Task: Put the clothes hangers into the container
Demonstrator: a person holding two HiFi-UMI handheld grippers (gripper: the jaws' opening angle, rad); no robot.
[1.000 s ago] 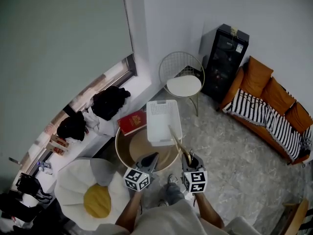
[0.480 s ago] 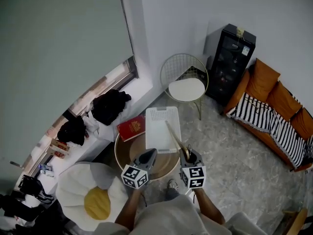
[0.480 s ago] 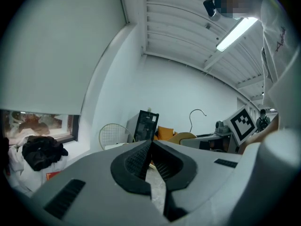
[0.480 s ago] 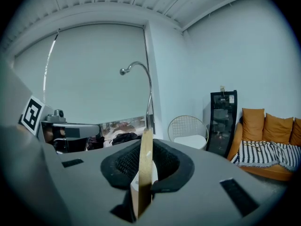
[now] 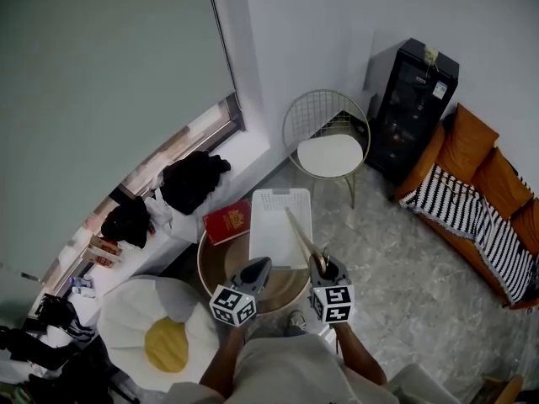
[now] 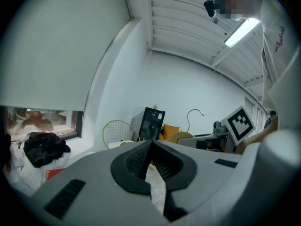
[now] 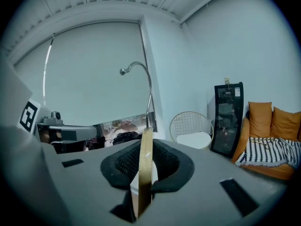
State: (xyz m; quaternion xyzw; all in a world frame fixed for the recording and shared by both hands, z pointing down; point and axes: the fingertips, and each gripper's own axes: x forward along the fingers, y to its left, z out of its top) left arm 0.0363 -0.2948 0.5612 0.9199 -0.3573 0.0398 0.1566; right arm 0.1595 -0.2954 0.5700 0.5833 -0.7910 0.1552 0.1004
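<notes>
I find my right gripper (image 5: 323,268) pinching the wooden hanger (image 5: 300,236), hook up, over the white container's (image 5: 282,204) near end on the round tabletop (image 5: 226,259). Left gripper (image 5: 257,268) is pressed together and empty. Step in hand, as I judge it, is the carry. Next, lower the hanger inside, then release.

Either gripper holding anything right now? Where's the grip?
Right gripper is clamped on the wooden hanger, gripping its wooden body; the metal hook stands free above the jaws. Left gripper is shut and empty.
</notes>
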